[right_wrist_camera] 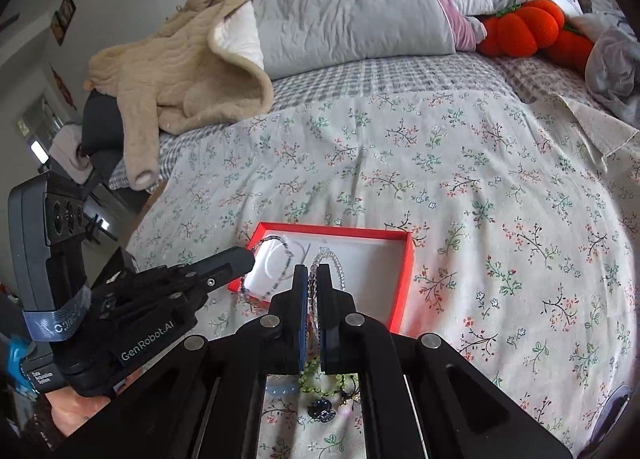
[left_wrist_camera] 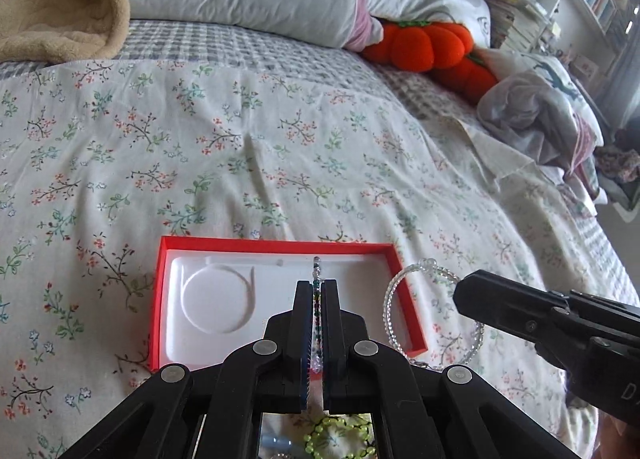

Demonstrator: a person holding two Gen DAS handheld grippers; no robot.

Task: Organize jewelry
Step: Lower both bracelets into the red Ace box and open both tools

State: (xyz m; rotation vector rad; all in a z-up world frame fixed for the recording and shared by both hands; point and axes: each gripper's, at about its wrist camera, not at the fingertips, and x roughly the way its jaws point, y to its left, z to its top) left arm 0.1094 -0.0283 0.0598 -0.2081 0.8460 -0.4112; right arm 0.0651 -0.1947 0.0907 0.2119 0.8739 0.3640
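left gripper jaws clamped on dark bead strand | right gripper jaws clamped on clear bracelet | both dangle just ahead of jaws over red box | lower slowly into tray recess, release one at a time, avoid tangling

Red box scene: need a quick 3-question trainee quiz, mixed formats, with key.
1. True or false: the left gripper is shut on a beaded bracelet.
2. What does the right gripper hold? A) the plush pumpkin B) a clear beaded bracelet C) nothing
3. Fill in: the red box lies on the ____ bedspread.

Key
1. True; the multicoloured strand runs between its closed fingers.
2. B; the clear loop shows beside the box in the left wrist view too.
3. Floral. More beads, a green strand among them, lie on the bedspread below the grippers, not in the box.
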